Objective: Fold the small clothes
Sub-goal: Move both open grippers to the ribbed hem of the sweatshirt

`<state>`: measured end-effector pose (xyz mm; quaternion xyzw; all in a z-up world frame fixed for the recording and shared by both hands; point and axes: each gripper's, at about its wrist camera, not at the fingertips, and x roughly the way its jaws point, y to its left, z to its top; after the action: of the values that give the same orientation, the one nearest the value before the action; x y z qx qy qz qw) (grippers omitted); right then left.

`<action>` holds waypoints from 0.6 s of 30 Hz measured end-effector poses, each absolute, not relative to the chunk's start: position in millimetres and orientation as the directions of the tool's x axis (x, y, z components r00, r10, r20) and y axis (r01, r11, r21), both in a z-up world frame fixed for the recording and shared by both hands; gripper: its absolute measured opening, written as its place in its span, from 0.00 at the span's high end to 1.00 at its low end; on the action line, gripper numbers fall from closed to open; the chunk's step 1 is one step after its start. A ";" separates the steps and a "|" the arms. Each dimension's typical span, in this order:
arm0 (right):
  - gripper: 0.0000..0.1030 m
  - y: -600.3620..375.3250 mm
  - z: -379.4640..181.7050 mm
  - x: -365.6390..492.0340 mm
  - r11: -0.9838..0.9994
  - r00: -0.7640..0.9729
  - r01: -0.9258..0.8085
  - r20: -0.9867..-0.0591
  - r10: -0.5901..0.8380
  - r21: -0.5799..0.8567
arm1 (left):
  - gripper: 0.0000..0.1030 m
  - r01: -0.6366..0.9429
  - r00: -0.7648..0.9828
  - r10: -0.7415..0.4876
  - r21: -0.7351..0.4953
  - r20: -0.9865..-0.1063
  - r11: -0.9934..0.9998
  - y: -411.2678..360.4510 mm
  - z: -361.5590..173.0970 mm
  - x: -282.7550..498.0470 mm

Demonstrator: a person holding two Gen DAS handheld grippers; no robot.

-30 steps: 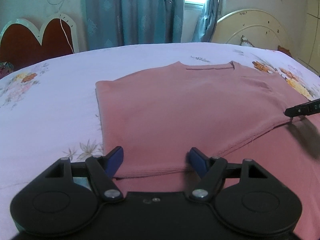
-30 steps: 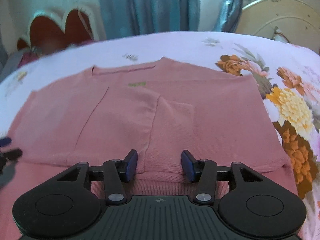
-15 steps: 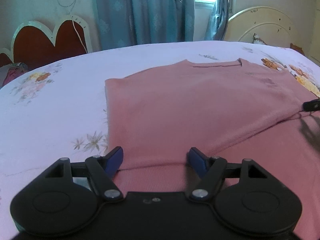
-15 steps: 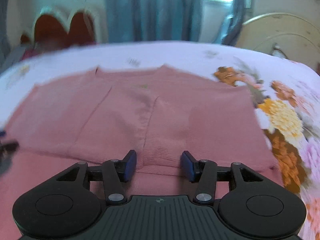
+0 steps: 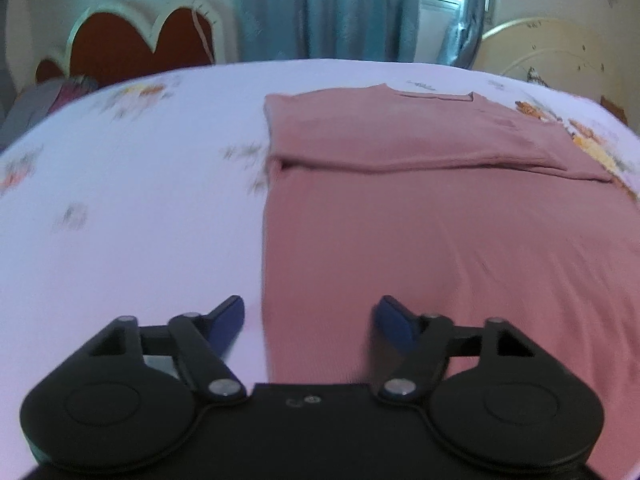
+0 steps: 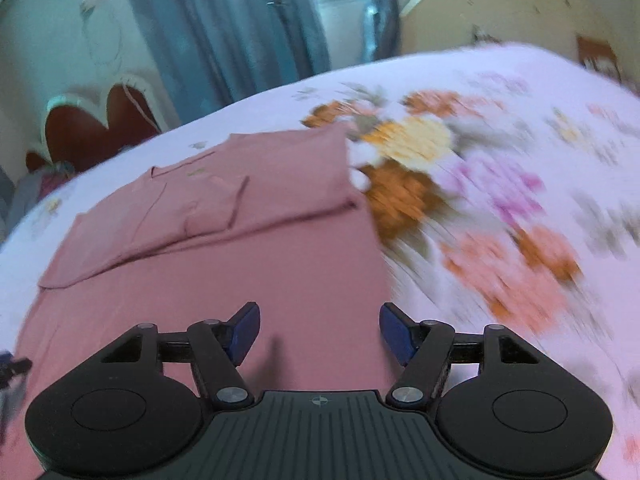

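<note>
A pink knit top (image 5: 440, 216) (image 6: 248, 264) lies flat on the bed, sleeves folded in over the chest so a fold edge (image 5: 420, 166) crosses it below the neckline. My left gripper (image 5: 312, 322) hovers over the garment's near left edge, jaws apart and closing, nothing pinched between them. Over the near right part of the cloth is my right gripper (image 6: 318, 330), jaws apart and opening, with only flat fabric under them. The left gripper's tip (image 6: 12, 366) shows at the right wrist view's left border.
The bed sheet (image 5: 132, 216) is pale lilac with orange and pink flowers (image 6: 472, 200) to the garment's right. A red heart-shaped headboard (image 5: 140, 46), blue curtains (image 5: 320, 8) and a cream headboard (image 5: 552, 52) stand beyond the bed.
Both grippers have drawn back toward the garment's near end, the left sliding to its left edge and the right to its right side. The right jaws have spread wider; the right view has rolled.
</note>
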<state>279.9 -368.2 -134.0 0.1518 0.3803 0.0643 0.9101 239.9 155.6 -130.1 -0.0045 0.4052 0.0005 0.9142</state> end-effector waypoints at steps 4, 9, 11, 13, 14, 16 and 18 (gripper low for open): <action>0.53 -404.1 -139.1 243.6 0.907 0.684 0.044 -0.675 0.279 0.420 | 0.43 -0.042 0.667 -0.046 -0.100 -0.744 0.994 163.1 -129.2 207.9; 0.53 -427.2 -150.0 203.0 0.869 0.648 0.048 -0.677 0.349 0.493 | 0.43 -0.057 0.666 -0.086 -0.165 -0.741 0.985 163.0 -128.1 173.2; 0.53 -429.8 -154.6 189.1 0.853 0.632 0.036 -0.673 0.384 0.520 | 0.44 -0.055 0.665 -0.096 -0.177 -0.741 0.983 161.9 -127.7 162.2; 0.53 -428.8 -157.8 176.3 0.837 0.620 0.014 -0.662 0.422 0.546 | 0.46 -0.054 0.665 -0.111 -0.197 -0.738 0.979 162.1 -127.6 152.6; 0.53 -428.0 -159.0 171.1 0.833 0.616 -0.001 -0.656 0.437 0.554 | 0.47 -0.055 0.665 -0.116 -0.203 -0.738 0.978 162.0 -127.4 149.7; 0.53 -426.5 -160.5 162.4 0.824 0.609 -0.019 -0.647 0.459 0.566 | 0.48 -0.053 0.664 -0.126 -0.215 -0.737 0.975 161.8 -126.9 142.6; 0.53 -425.1 -161.8 154.2 0.807 0.598 -0.031 -0.636 0.487 0.589 | 0.49 -0.053 0.661 -0.135 -0.225 -0.738 0.973 160.8 -127.2 137.9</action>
<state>154.2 -425.1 -161.8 0.2707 0.4217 0.1521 0.8519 137.9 160.8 -127.2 -0.1143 0.4109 -0.0226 0.9042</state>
